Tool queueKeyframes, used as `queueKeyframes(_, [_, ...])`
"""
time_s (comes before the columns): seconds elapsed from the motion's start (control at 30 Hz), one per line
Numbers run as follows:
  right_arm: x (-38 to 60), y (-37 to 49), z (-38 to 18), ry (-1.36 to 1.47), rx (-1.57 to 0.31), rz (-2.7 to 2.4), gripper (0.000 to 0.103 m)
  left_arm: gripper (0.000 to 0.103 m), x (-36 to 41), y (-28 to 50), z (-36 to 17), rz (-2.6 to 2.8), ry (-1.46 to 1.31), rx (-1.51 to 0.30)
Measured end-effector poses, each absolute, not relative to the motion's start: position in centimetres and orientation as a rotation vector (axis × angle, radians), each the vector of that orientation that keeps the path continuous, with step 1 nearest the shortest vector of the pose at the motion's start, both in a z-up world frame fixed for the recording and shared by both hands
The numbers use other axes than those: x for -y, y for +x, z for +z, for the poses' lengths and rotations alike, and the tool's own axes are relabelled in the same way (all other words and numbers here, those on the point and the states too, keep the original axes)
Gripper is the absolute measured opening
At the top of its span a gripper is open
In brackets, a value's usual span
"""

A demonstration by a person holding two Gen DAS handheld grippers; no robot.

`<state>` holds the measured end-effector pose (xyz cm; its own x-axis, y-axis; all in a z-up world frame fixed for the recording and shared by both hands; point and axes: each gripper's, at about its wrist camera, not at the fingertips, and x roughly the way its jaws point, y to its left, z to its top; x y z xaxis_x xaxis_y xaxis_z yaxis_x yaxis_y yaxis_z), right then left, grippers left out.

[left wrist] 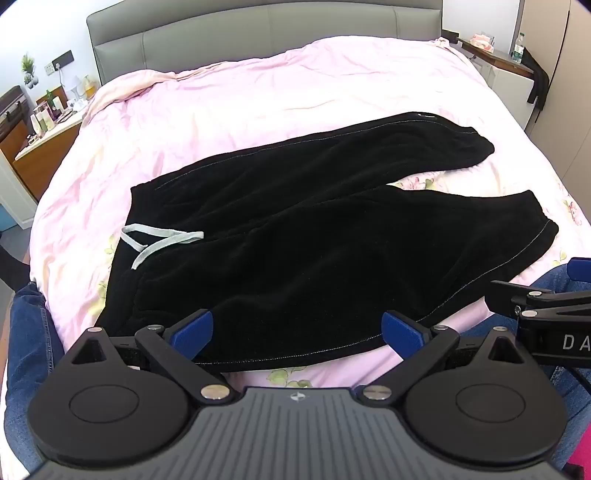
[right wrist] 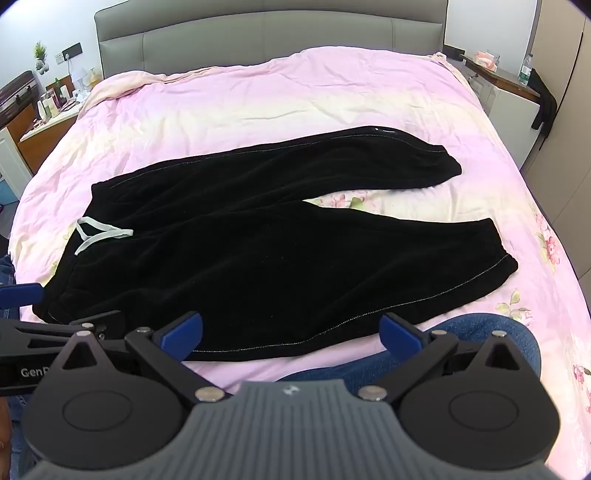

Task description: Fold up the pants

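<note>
You had the black pants [left wrist: 314, 236] lying flat on the bed [left wrist: 258, 92], spread over the pink quilt with the waistband to your left and both legs running off to the right. The pale drawstring [left wrist: 159, 240] lay loose on top near the waist. The two legs were apart in a narrow V, the far one angled toward the headboard [left wrist: 258, 33] and the near one running along your edge of the bed, with a strip of flowered sheet showing between them. By that layout, no fold had been made: the legs were not stacked and the length was not doubled over. Your left gripper [left wrist: 297, 330] hovered just at the near hem edge of the pants with its jaws spread wide and nothing between them. Your right gripper [right wrist: 290, 328] sat beside it, a little further along the near leg, jaws equally wide and empty. What remained, as I judge it, was the whole job: bringing one leg over the other, then folding the length down to a compact bundle.
</note>
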<state>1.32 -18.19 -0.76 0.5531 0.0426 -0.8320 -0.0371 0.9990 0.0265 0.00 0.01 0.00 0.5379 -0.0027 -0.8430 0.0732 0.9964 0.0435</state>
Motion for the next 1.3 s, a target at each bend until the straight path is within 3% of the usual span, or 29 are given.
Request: queueKeyframes(1.3, [18.47, 1.44, -0.98, 0.014, -0.982, 0.050, 0.098, 0.103, -0.36, -0.23, -0.33, -0.038, 0.085, -1.002])
